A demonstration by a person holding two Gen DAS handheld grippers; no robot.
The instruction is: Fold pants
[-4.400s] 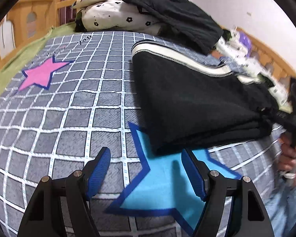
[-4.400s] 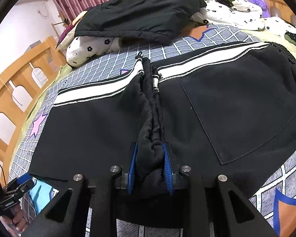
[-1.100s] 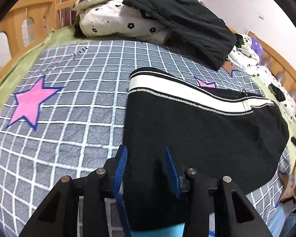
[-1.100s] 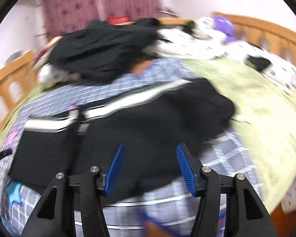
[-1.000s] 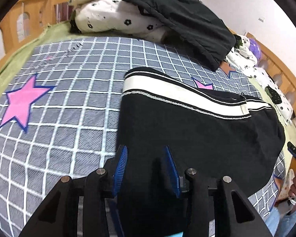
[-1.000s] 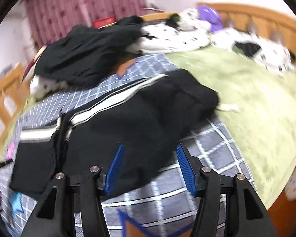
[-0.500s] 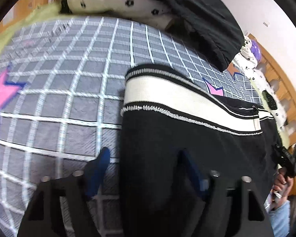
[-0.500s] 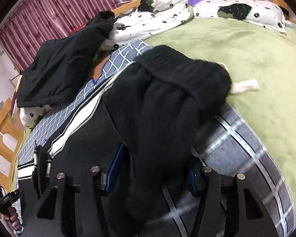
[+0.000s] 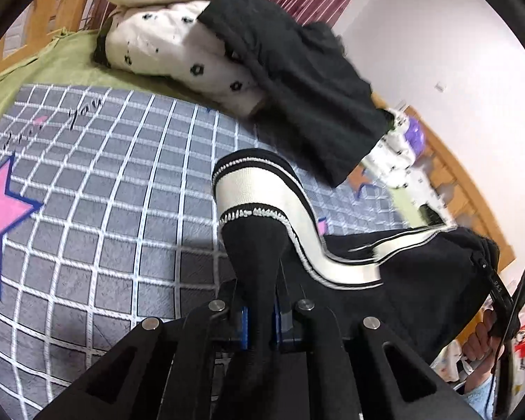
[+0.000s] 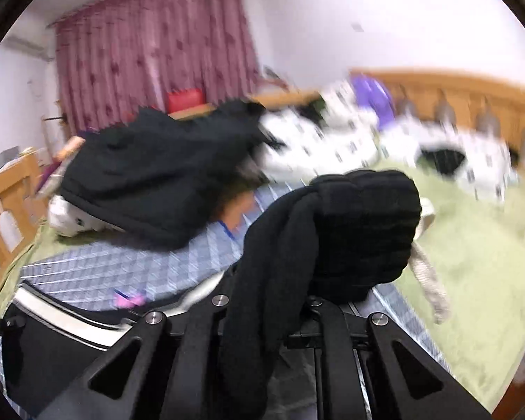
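Observation:
The black pants (image 9: pixel 420 280) with a white side stripe (image 9: pixel 262 192) are lifted off the grey checked bedspread (image 9: pixel 105 182). My left gripper (image 9: pixel 260 322) is shut on the pants' cuff end, which rises between its jaws. My right gripper (image 10: pixel 267 311) is shut on the pants' gathered waistband end (image 10: pixel 360 224), which bulges above it with a pale drawstring (image 10: pixel 427 280) hanging at the right. The right gripper also shows in the left wrist view (image 9: pixel 507 301), held in a hand.
A black jacket (image 9: pixel 297 66) lies over white flower-print bedding (image 9: pixel 178 42) at the head of the bed. More white bedding (image 10: pixel 332 143) and a wooden bed rail (image 10: pixel 455 87) are at the far side. A green sheet (image 10: pixel 479 245) lies to the right.
Both grippers have shut on the pants' ends and lifted them off the bedspread; half a second ago both were open around the flat fabric.

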